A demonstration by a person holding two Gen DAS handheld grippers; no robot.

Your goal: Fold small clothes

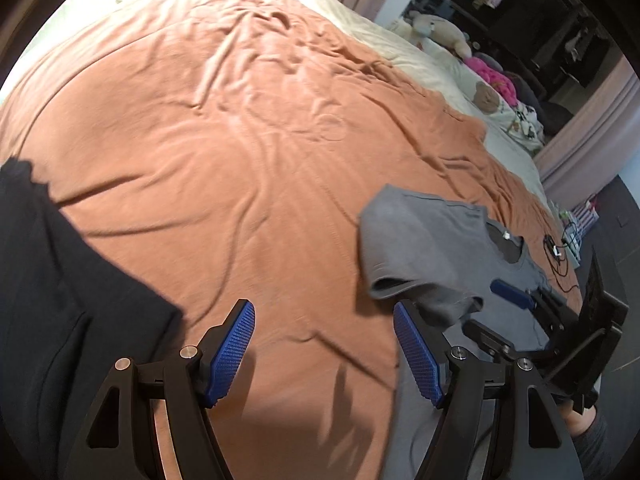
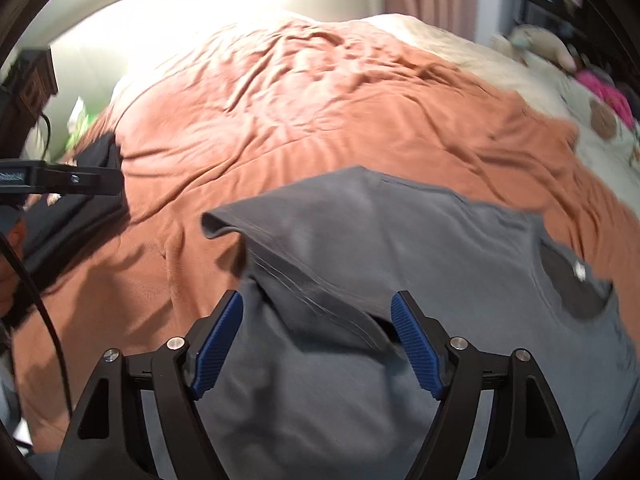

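Observation:
A grey T-shirt (image 1: 424,240) (image 2: 400,232) lies on the orange blanket (image 1: 240,140) at the near right, neck opening to the right and one sleeve folded over its body. My right gripper (image 2: 317,300) hovers open just over that folded sleeve, and the cloth lies loose between its blue pads (image 2: 416,344). My left gripper (image 1: 323,312) stands open over bare blanket just left of the shirt, with nothing between its fingers. A black garment (image 1: 60,300) (image 2: 80,208) lies at the left.
A cream quilt (image 1: 432,60) covers the far right of the bed, with stuffed toys (image 1: 436,28) and pink cloth (image 1: 490,72) on it. Cables and a small device (image 1: 556,248) lie at the bed's right edge. Curtains (image 1: 592,144) hang beyond.

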